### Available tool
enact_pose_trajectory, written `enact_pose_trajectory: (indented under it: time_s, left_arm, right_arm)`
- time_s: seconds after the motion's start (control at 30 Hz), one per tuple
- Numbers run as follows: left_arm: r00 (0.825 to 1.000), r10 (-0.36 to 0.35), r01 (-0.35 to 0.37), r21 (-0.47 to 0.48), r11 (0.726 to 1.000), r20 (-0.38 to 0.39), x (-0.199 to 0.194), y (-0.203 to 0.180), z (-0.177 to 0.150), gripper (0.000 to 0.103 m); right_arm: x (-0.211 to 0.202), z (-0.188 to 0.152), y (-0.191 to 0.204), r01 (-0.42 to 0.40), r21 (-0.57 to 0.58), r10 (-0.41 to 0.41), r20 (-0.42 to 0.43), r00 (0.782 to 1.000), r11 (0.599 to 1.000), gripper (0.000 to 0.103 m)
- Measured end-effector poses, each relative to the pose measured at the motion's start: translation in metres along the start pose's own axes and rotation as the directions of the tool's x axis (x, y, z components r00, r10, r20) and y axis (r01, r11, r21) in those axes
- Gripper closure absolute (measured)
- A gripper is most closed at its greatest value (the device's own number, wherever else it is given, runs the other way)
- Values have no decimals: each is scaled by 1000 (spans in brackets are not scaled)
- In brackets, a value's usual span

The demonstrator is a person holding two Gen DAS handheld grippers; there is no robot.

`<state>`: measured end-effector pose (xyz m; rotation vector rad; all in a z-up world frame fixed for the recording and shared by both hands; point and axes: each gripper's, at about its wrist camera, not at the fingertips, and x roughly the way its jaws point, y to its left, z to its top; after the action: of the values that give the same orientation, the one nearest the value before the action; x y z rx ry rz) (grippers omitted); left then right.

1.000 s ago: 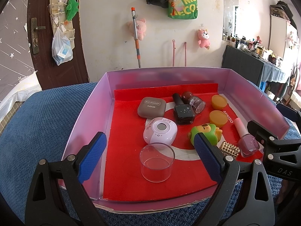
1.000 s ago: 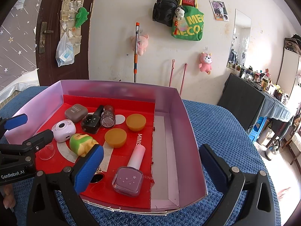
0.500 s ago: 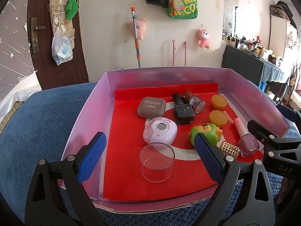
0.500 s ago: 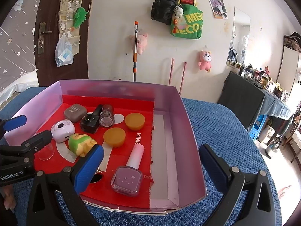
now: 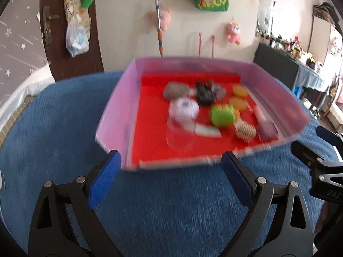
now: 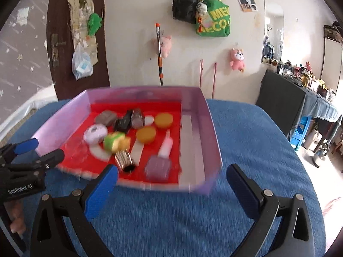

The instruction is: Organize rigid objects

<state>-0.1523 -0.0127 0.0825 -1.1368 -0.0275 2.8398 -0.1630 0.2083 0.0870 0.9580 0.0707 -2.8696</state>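
A pink-walled box (image 5: pixel 115 111) (image 6: pixel 211 128) with a red floor sits on the blue cloth and holds several small things. Among them are a clear cup (image 5: pixel 180 137), a white-pink round case (image 5: pixel 184 109) (image 6: pixel 95 133), a green-yellow toy (image 5: pixel 221 114) (image 6: pixel 115 142), a purple nail polish bottle (image 5: pixel 267 128) (image 6: pixel 158 166), a studded gold piece (image 5: pixel 245 130) (image 6: pixel 124 157), two orange discs (image 6: pixel 145 134) and dark bottles (image 5: pixel 204 93). My left gripper (image 5: pixel 169 178) is open over bare cloth just short of the box's near edge. My right gripper (image 6: pixel 171 189) is open there too. Both views are blurred.
The blue cloth (image 5: pixel 53 117) spreads around the box on every side. A brown door (image 5: pixel 53 21) and a wall hung with bags and plush toys stand behind. A dark cluttered table (image 6: pixel 300 98) stands at the right.
Both grippers have pulled back from the box. Their fingers stood over its near edge before and are now over the cloth in front of it. Both stay open and empty.
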Motion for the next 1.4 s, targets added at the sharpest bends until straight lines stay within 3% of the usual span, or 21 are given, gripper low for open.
enact_pose_trajectory:
  time_s: [0.23, 0.3, 0.5, 0.7, 1.4]
  left_arm:
    - [987, -33, 27, -42, 999, -156, 15, 3, -39, 8]
    - [989, 5, -8, -19, 1000, -148, 13, 2, -42, 7]
    - [987, 25, -26, -6, 1000, -157, 9, 4, -48, 7]
    - [985, 32, -34, -7, 999, -172, 7, 8, -48, 0]
    - [984, 26, -28, -9, 1000, -176, 6, 10, -45, 0]
  right_arm:
    - [9, -32, 6, -5, 23, 9, -197, 980, 1000, 0]
    - [12, -39, 6, 24, 14, -20, -226, 974, 1000, 0]
    - [20, -41, -1, 37, 38, -24, -299, 954, 999, 0]
    - [18, -41, 0, 40, 31, -29, -303, 953, 999, 0]
    - [22, -37, -3, 51, 41, -35, -310, 950, 998, 0]
